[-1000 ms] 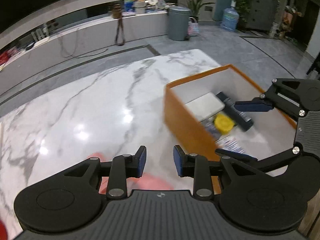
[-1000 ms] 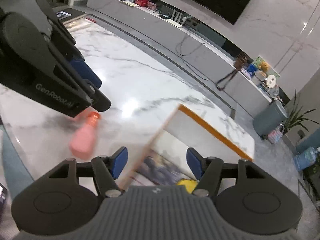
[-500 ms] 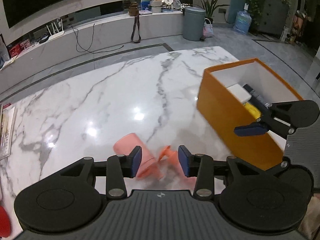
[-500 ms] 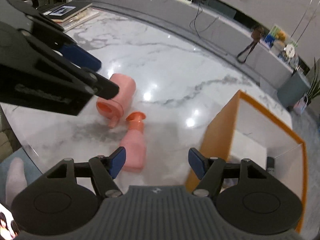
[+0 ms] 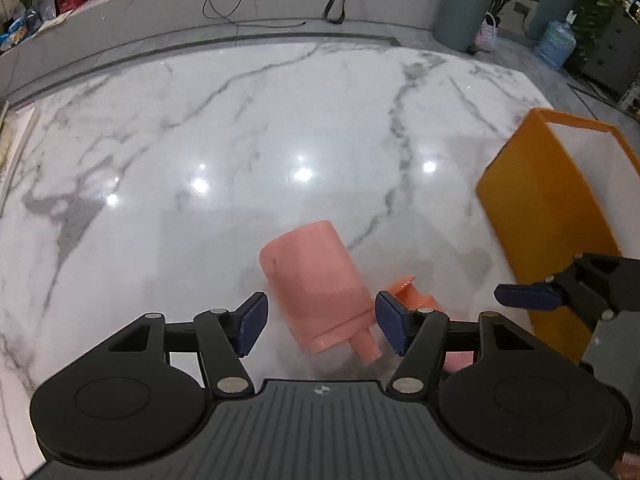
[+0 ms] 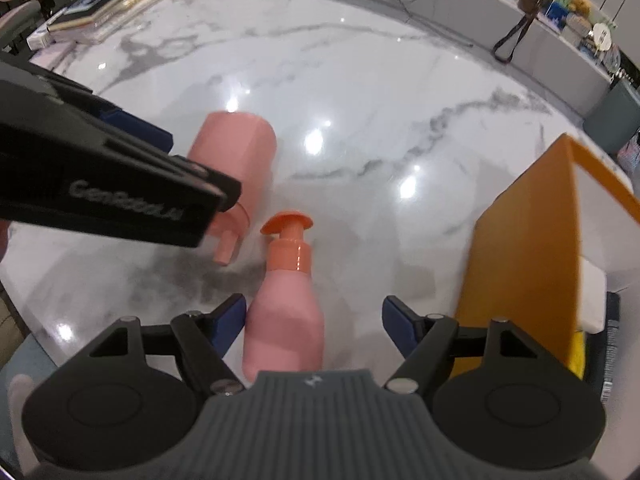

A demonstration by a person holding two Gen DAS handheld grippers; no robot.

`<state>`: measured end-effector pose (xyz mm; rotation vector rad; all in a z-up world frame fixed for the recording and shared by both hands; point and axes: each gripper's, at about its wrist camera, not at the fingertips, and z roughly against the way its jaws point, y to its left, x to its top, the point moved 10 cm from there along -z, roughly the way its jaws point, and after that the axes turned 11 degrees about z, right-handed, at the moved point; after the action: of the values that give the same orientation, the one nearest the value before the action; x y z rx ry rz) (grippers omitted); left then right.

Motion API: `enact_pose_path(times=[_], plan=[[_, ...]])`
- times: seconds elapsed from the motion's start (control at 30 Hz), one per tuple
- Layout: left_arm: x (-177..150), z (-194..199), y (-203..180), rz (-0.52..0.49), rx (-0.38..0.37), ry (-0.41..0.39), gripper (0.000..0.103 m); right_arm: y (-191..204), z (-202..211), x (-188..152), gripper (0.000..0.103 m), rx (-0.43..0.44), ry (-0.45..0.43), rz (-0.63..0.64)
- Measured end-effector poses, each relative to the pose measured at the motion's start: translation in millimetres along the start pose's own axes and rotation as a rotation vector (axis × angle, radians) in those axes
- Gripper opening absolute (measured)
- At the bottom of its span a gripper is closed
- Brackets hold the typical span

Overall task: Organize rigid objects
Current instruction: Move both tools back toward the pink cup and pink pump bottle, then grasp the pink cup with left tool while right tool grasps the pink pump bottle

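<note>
Left claw [image 5: 320, 322] hangs over the marble table [image 5: 248, 128], jaws just spread wide and released; the pink cylindrical container [image 5: 316, 284] lies on its side between the pads, untouched by either as far as the blur allows. Right claw [image 6: 314, 322] has also been opening and grips nothing; the pink pump bottle [image 6: 286, 320] lies between its pads, nearer the left pad, orange pump head [image 6: 286, 222] pointing away. Right of both claws stands the orange box [image 6: 520, 264].
</note>
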<state>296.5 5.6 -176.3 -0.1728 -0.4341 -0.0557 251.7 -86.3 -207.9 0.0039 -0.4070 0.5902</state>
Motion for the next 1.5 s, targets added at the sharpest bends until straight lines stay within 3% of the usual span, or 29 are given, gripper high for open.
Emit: enact_pose_path(times=[0.2,0.5,0.73,1.07,1.27,1.5], plan=[[4,-17,-5,0.025,-0.005,0.032,0.079,4,-12,-3,0.071,0.038,0.017,-0.01],[-4,-16,-8,-0.038,0.025,0.039,0.07,11,-10,-12,0.042,0.088,0.012,-0.051],[-35,-1,-13,-0.125,0.009,0.072,0.07,17,3,-29,0.042,0.05,-0.021,-0.123],[-96,30,-18,-0.244,-0.042,0.065,0.07,33,31,-80,0.042,0.042,-0.085,-0.24],[-130,48,-17,-0.282,-0.097,0.055,0.07,48,43,-100,0.042,0.009,-0.133,-0.189],[-145,59,-17,-0.291,-0.101,0.028,0.068,50,44,-110,0.044,0.022,-0.161,-0.213]])
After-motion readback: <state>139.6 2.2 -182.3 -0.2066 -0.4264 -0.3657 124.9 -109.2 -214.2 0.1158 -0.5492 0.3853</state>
